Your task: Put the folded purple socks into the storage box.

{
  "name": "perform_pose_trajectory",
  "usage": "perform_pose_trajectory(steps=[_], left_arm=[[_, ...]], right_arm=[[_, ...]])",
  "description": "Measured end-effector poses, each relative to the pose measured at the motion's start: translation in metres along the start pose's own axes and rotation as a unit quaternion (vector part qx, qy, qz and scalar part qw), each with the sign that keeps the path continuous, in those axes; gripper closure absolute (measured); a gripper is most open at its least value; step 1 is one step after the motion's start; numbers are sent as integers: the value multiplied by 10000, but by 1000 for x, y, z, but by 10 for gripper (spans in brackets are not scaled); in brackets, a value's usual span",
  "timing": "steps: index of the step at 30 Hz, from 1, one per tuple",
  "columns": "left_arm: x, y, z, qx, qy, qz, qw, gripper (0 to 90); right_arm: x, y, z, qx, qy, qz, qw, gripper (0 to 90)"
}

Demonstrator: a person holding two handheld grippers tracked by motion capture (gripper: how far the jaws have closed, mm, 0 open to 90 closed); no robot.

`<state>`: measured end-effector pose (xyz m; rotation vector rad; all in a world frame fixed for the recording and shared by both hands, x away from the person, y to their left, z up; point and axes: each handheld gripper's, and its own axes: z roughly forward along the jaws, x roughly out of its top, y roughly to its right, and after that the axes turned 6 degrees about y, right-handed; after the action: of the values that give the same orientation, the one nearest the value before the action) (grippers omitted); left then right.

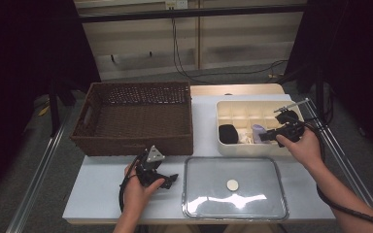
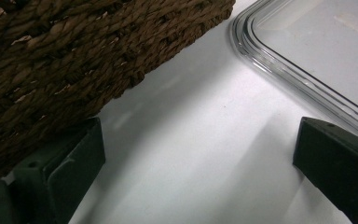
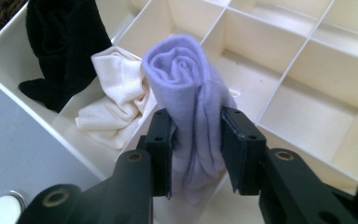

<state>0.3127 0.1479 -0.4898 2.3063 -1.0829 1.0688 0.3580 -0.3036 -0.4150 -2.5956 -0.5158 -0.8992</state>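
A lilac rolled cloth (image 3: 182, 74) stands upright in a front compartment of the cream divided box (image 3: 307, 60). My right gripper (image 3: 196, 140) has its two black pads against the roll's sides, which look pinched in between them. From above, the right gripper (image 1: 268, 136) reaches into the box (image 1: 221, 104) from its right, at the lilac roll (image 1: 258, 130). My left gripper (image 1: 172, 180) rests low on the white table, jaws wide apart. Between the jaws of the left gripper (image 2: 200, 140) there is only bare tabletop.
A black cloth (image 3: 60, 42) and a cream cloth (image 3: 116, 93) fill the compartments left of the lilac roll. A brown wicker basket (image 1: 131, 143) sits at the back left. A clear lid (image 1: 209, 194) with a white disc (image 1: 232, 184) lies at the front.
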Motion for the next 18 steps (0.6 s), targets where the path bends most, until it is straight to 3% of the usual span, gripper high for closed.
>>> perform_pose_trajectory(steps=[11,18], left_arm=[[0,0,0,-1,2,0,10000,16],[0,0,0,-1,0,0,10000,16]], right_arm=[[26,-3,-22,-68,-196,-74,9998,558],[43,-3,-28,-161,-363,-91,9992,609]])
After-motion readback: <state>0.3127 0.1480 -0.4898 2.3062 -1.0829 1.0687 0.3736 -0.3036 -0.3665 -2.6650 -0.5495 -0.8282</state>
